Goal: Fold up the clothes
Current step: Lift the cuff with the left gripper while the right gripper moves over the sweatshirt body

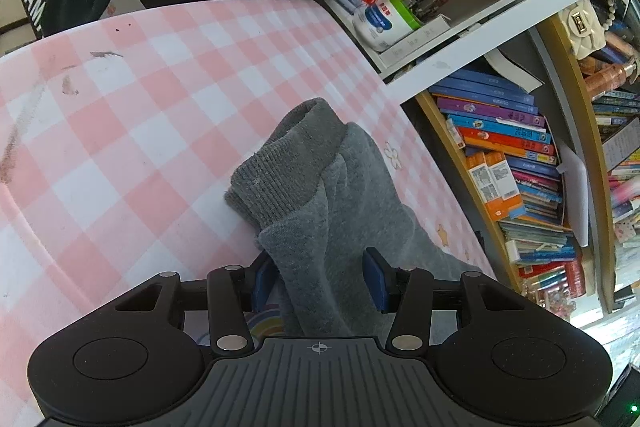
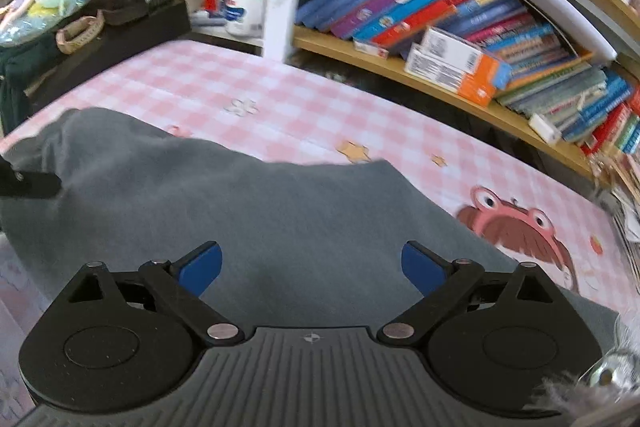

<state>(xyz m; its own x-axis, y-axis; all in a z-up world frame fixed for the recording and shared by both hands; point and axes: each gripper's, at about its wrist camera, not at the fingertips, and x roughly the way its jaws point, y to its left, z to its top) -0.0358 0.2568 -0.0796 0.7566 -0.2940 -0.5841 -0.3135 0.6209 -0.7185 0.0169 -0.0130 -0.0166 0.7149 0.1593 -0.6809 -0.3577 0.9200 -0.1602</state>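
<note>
Sweatshirt [image 1: 320, 187] sleeve runs between the left gripper [image 1: 320, 279] pads, not visibly pinched; clamp fully before carrying it. Right gripper [image 2: 312, 267] hangs released above the body; keep it clear.

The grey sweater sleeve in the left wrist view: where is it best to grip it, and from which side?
Probably grip the grey sleeve just behind its ribbed cuff, coming along the sleeve from the body side, as the left gripper does. There the cloth bunches narrow enough to fit between the fingers.
</note>
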